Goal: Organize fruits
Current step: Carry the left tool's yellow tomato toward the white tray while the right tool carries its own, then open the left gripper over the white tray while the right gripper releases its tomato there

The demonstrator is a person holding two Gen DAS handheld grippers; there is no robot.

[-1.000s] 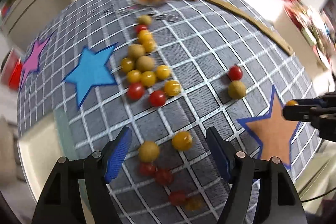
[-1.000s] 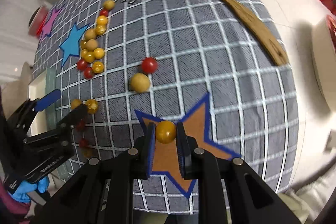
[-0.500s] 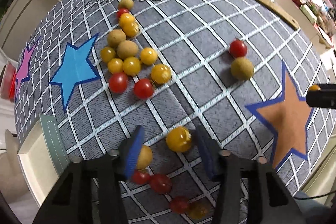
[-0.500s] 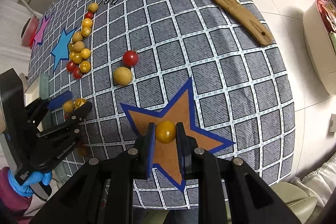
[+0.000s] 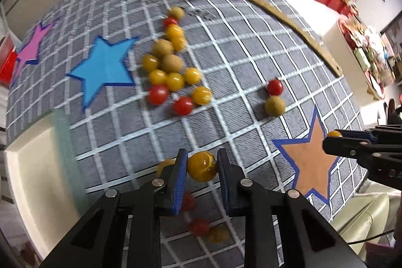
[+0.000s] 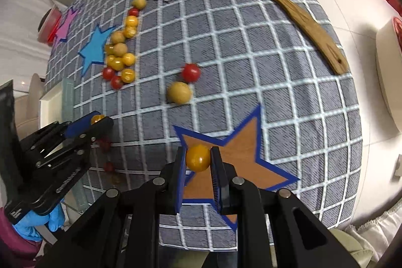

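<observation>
Both grippers loaded: left gripper [image 5: 202, 166] clamps a yellow tomato [image 5: 202, 166] above the checked cloth [image 5: 251, 47]; right gripper [image 6: 198, 158] pinches another yellow fruit [image 6: 198, 158] over the orange star [image 6: 241, 150]. Light squeeze, carry level w/o jerks.

Two stars [image 6: 236, 157] [image 6: 94, 49] show whole, two tools [image 6: 199, 160] [image 5: 202, 166] (each gripping one yellow tomato [image 6: 198, 158] [image 5: 202, 166]).

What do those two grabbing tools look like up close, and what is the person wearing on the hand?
Both tongs, left and right, are matte black plastic linkages joined by silver rivets, each ending in two flat fingers with blue pads. The right-wrist view shows small white lettering on the left tool's side, a blue glove and a magenta sleeve. A thin cable trails nearby.
</observation>
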